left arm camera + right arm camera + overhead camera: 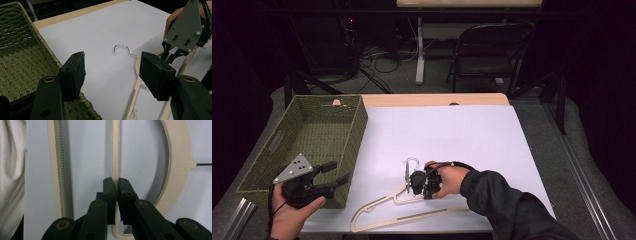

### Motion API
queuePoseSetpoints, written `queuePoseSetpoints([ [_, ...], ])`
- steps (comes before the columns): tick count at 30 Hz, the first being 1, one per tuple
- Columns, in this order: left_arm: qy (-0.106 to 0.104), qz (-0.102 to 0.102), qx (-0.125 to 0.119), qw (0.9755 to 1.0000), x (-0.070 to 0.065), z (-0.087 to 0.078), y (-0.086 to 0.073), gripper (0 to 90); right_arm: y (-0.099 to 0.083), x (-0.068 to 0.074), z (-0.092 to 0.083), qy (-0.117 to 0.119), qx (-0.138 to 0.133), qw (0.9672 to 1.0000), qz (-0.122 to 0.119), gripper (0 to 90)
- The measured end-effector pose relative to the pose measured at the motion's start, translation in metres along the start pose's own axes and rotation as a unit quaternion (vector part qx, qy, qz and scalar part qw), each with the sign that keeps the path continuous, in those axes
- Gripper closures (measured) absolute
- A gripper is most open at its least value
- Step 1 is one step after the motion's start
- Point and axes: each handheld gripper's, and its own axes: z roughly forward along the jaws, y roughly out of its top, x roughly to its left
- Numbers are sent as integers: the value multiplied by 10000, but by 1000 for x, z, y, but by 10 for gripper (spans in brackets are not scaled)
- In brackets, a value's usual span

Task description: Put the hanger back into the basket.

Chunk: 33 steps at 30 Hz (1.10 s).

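A cream plastic hanger [373, 204] with a metal hook [411, 161] lies flat on the white table top near the front edge. My right gripper [411, 186] is down on it, just below the hook. In the right gripper view, the gripper [117, 181] is shut on the hanger's thin inner bar [115, 150], with the curved shoulder [178, 170] to its right. My left gripper [338, 172] hovers open over the near corner of the green woven basket [357, 135]. The left gripper view shows the left gripper [112, 67] with nothing between its pads, and beyond it the hanger [138, 85] and the right gripper [170, 56].
The basket [20, 57] stands at the table's left and looks empty inside. White table top [452, 135] stretches behind and to the right of the hanger. A folding chair [492, 50] and floor cables are beyond the far edge. An aluminium rail [234, 220] lies at the front left.
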Motion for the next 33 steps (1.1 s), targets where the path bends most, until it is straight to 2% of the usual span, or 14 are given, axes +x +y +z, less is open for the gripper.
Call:
queuePoseSetpoints([
  [4, -64, 41, 25, 10000, -3, 4, 1, 383, -13, -1, -8, -255, 24, 9997, 46, 855],
  [8, -169, 113, 98, 9997, -9, 10, 4, 383, -21, -2, -16, -496, -91, 9987, 92, 855],
  [10, -263, 125, 104, 9995, -13, 14, 7, 389, -24, -1, -20, -707, -153, 9973, 83, 855],
  [14, -548, 212, 199, 9981, -23, 25, 14, 432, -29, 1, -26, -941, -226, 9953, 54, 855],
  [21, -657, 294, 397, 9966, -32, 46, 30, 425, -35, 6, -36, -1311, -338, 9908, -59, 855],
  [26, -825, 271, 618, 9943, -34, 65, 38, 439, -40, 10, -41, -1590, -386, 9865, -97, 855],
  [28, -952, 306, 742, 9922, -36, 77, 40, 440, -42, 10, -43, -1630, -399, 9857, -129, 855],
  [30, -969, 318, 864, 9910, -37, 86, 41, 440, -43, 11, -44, -1690, -402, 9846, -177, 855],
  [33, -1117, 258, 999, 9884, -37, 104, 39, 440, -44, 13, -47, -1740, -353, 9839, -190, 855],
])
